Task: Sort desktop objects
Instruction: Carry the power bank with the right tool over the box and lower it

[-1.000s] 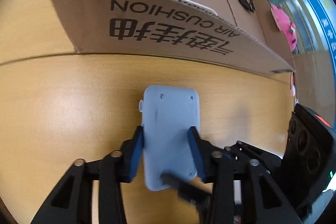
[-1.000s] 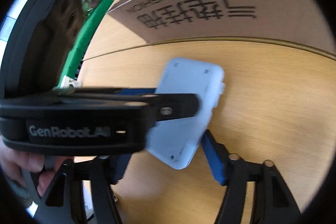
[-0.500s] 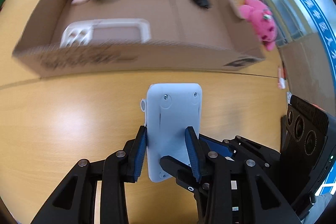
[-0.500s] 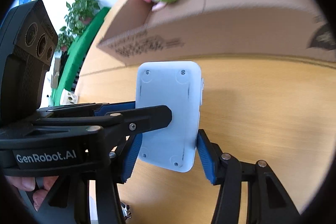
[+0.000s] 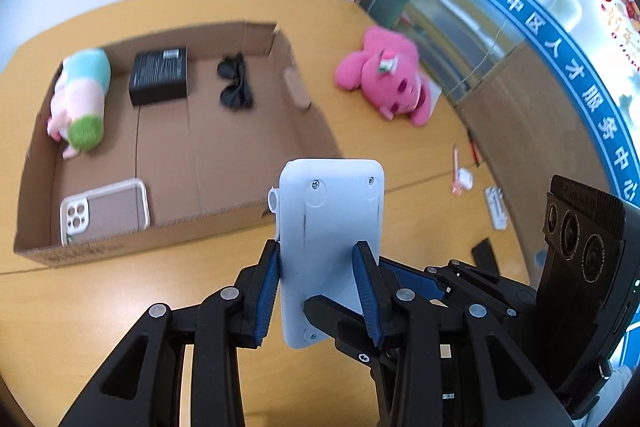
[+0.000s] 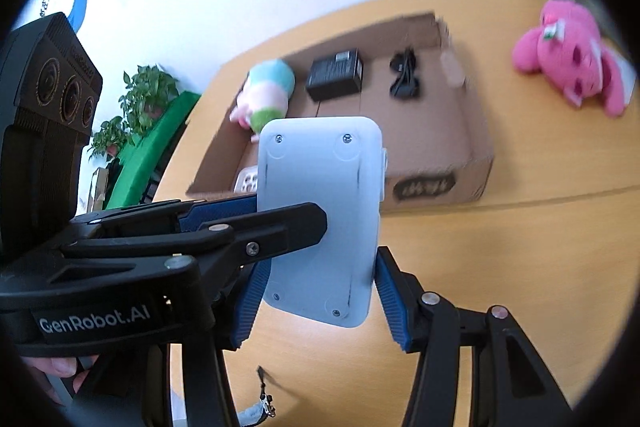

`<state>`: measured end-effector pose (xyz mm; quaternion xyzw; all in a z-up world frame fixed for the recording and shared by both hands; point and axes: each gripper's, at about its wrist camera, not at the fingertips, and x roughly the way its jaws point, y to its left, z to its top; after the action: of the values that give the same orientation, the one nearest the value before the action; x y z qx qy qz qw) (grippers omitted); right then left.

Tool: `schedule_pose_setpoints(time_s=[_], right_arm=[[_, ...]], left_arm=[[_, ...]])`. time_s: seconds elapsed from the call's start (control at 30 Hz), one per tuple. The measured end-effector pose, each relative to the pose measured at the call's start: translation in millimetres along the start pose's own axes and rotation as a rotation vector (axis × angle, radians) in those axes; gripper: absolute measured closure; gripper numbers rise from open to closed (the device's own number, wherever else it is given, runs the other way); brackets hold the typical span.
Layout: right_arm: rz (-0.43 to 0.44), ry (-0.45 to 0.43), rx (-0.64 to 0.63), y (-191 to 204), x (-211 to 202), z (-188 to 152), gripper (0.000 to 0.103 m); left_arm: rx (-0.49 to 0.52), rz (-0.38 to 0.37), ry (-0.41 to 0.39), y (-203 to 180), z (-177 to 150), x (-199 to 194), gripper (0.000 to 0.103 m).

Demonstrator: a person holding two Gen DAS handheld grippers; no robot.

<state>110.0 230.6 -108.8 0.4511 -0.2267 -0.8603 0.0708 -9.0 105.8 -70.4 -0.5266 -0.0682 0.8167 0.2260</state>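
Observation:
A pale blue-grey flat device [image 5: 330, 235] with screws in its back is held up above the wooden table. My left gripper [image 5: 318, 287] is shut on its sides. My right gripper [image 6: 318, 291] is also shut on the same device [image 6: 320, 203], with the left gripper crossing in front of it. A shallow cardboard box [image 5: 256, 205] lies beyond; it holds a pastel plush [image 5: 82, 99], a black box [image 5: 159, 75], black sunglasses [image 5: 234, 87] and a white phone case [image 5: 104, 211].
A pink plush [image 5: 384, 75] lies on the table to the right of the box, also in the right wrist view [image 6: 572, 51]. Small items [image 5: 462, 179] and a white strip [image 5: 496, 207] lie at the table's right edge. Green plants [image 6: 132, 107] stand beyond the left edge.
Both grippers have lifted the device well above the table and tilted upward. The box's inside and the far table have come into view.

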Motion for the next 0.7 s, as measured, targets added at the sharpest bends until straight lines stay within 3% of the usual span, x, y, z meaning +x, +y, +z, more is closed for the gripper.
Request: schedule_pose_setpoints(time_s=[0.17,0.7], right_arm=[[0.008,-0.035,-0.041,7,-22,20,0.051],[0.034,0.031,-0.11,63,46,71,0.051]], left_arm=[[-0.008,0.019,-0.047,4,15,-19,0.065],[-0.123,0.025,-0.062,93,46,-21,0.065]])
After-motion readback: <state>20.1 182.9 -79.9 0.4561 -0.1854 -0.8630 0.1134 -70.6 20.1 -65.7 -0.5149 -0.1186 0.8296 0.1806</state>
